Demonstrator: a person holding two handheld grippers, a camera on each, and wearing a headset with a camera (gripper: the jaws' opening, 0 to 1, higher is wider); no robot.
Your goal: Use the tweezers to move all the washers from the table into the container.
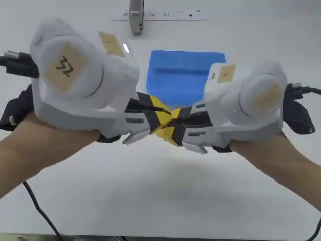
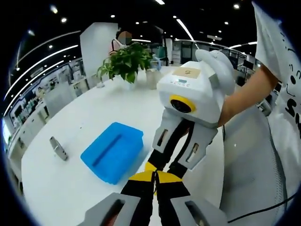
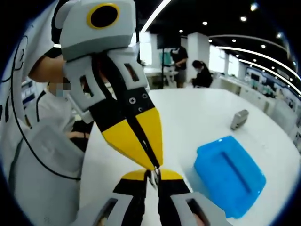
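Container (image 1: 186, 70) sits on the white table (image 1: 150, 196), just beyond the two grippers, blue and rectangular. In the head view its long axis runs left to right, about square to the person, and a long shallow recess in it follows the same line. It lies flat, with its near long side towards the grippers.

Left gripper (image 1: 163, 118) comes in from the left and right gripper (image 1: 171, 125) from the right. Their yellow-and-black tips meet nose to nose above the table in front of the container's near side (apart from it, not touching). Both pairs of jaws are pressed together to a point. Whether anything is pinched at that meeting point, I cannot tell. In the left gripper view the container lies to the left of the tips, and in the right gripper view to the right.

Past the container, a small grey block (image 1: 136, 20) stands by a white power strip (image 1: 168, 14). A potted plant (image 2: 124, 61) stands farther along the table.
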